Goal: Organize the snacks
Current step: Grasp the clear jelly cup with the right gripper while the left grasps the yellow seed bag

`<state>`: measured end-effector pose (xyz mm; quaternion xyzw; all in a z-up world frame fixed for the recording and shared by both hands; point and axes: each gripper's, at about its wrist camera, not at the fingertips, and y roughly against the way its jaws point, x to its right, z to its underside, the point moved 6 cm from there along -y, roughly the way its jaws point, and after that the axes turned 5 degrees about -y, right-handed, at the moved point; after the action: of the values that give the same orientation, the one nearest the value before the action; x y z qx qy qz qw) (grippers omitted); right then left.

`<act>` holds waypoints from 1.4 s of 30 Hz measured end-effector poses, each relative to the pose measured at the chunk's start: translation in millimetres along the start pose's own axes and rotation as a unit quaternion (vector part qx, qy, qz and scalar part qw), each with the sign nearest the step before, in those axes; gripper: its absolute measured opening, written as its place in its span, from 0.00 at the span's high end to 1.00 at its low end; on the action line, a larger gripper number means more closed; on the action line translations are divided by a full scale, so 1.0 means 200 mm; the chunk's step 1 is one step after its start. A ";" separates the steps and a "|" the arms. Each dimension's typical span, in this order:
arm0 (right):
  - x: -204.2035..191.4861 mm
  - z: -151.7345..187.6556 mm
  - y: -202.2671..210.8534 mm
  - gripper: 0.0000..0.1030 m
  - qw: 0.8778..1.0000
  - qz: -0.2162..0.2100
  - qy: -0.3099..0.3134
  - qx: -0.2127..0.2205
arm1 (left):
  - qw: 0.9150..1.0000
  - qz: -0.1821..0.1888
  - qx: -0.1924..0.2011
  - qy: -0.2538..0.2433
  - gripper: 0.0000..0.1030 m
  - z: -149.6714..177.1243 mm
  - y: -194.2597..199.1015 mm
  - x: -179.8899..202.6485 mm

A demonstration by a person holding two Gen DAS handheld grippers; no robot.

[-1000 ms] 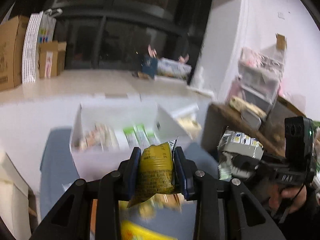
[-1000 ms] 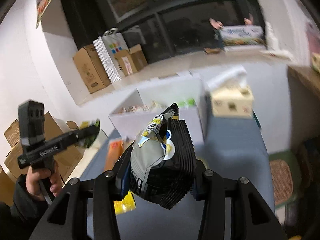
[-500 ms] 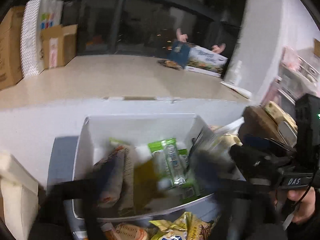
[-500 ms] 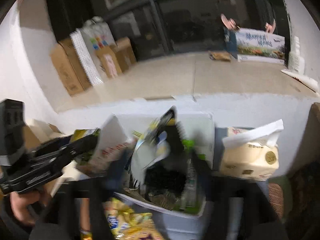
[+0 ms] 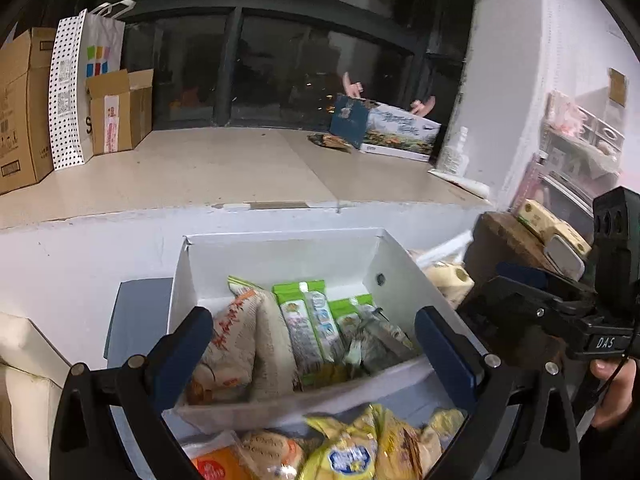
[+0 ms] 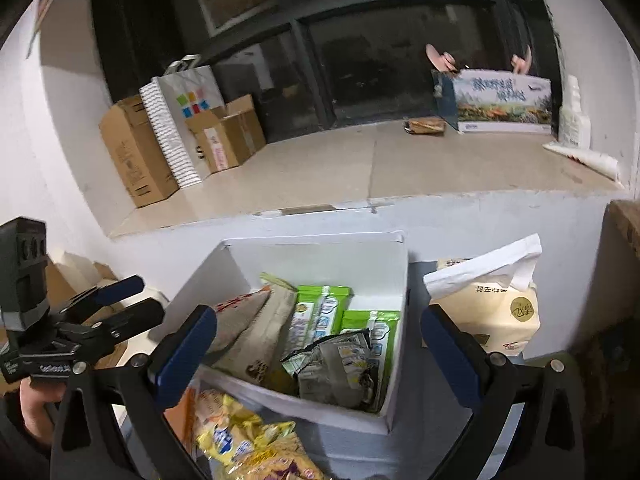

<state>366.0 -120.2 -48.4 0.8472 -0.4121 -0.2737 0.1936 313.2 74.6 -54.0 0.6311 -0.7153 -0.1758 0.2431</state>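
My left gripper [image 5: 312, 352] was a black frame of triangular struts with silver screw heads at the joints, and my fingers [image 5: 182, 354] wore dark blue pads. My right gripper [image 6: 320, 354] matched it: black arms, blue pads, round silver bolts. At three o'clock in the left view its black handle read "DAS" in white. Bare skin of my right hand [image 5: 612, 394] met a dark sleeve, a thin black cable beside it.

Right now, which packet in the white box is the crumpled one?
The grey-black packet at the box's near right corner: creased and lying loose on top. The green packets behind it stand flat and upright.
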 end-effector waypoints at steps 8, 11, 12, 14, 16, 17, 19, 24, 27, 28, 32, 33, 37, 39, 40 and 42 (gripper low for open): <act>-0.14 0.27 0.24 0.00 0.999 -0.028 0.034 0.004 | 1.000 0.000 0.004 -0.017 0.00 0.29 0.25 0.12; -0.16 0.43 0.33 0.00 0.998 -0.034 0.045 0.000 | 1.000 0.008 0.011 -0.015 0.00 0.45 0.36 0.18; -0.16 0.50 0.35 0.00 0.998 -0.035 0.047 -0.004 | 1.000 0.010 0.010 -0.014 0.00 0.50 0.39 0.20; -0.15 0.61 0.39 0.00 0.998 -0.039 0.045 -0.011 | 1.000 0.010 0.009 -0.007 0.00 0.59 0.44 0.22; -0.13 0.75 0.42 0.00 0.998 -0.028 0.045 -0.023 | 1.000 0.017 0.005 0.004 0.00 0.69 0.48 0.24; -0.13 0.80 0.43 0.00 0.998 -0.025 0.047 -0.028 | 1.000 0.019 0.003 0.011 0.00 0.74 0.50 0.25; -0.13 0.92 0.44 0.00 0.997 -0.021 0.062 -0.040 | 1.000 0.017 -0.009 0.019 0.00 0.83 0.53 0.27; -0.06 1.05 0.36 0.00 0.992 0.014 0.107 -0.069 | 0.999 0.016 -0.020 0.031 0.00 0.94 0.57 0.29; 0.07 1.01 0.29 0.00 0.995 0.029 0.053 -0.074 | 0.999 0.018 -0.016 0.045 0.00 0.95 0.59 0.28; 0.11 1.00 0.27 0.00 0.996 0.034 0.036 -0.078 | 0.999 0.018 -0.015 0.049 0.00 0.95 0.59 0.27; 0.28 0.93 0.14 0.00 0.994 0.054 -0.039 -0.086 | 0.998 0.009 -0.020 0.050 0.00 0.96 0.57 0.26; 0.30 0.91 0.10 0.00 0.994 0.057 -0.045 -0.087 | 0.998 0.010 -0.024 0.050 0.00 0.97 0.56 0.26; 0.29 0.89 -0.01 0.08 0.993 0.070 -0.026 -0.095 | 0.998 0.008 -0.042 0.053 0.00 1.01 0.52 0.25; 0.30 0.91 -0.08 0.27 0.990 0.081 -0.022 -0.113 | 0.997 0.008 -0.051 0.058 0.00 1.05 0.50 0.24; 0.32 0.92 -0.11 0.48 0.988 0.086 -0.025 -0.125 | 0.997 0.010 -0.056 0.061 0.00 1.06 0.49 0.25; 0.33 0.94 -0.14 0.62 0.986 0.089 -0.031 -0.137 | 0.996 0.008 -0.065 0.062 0.00 1.09 0.47 0.25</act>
<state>299.6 -176.7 -230.5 0.7638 -0.4499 -0.3357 0.3184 107.9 26.8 -174.2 0.6179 -0.6910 -0.1802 0.3288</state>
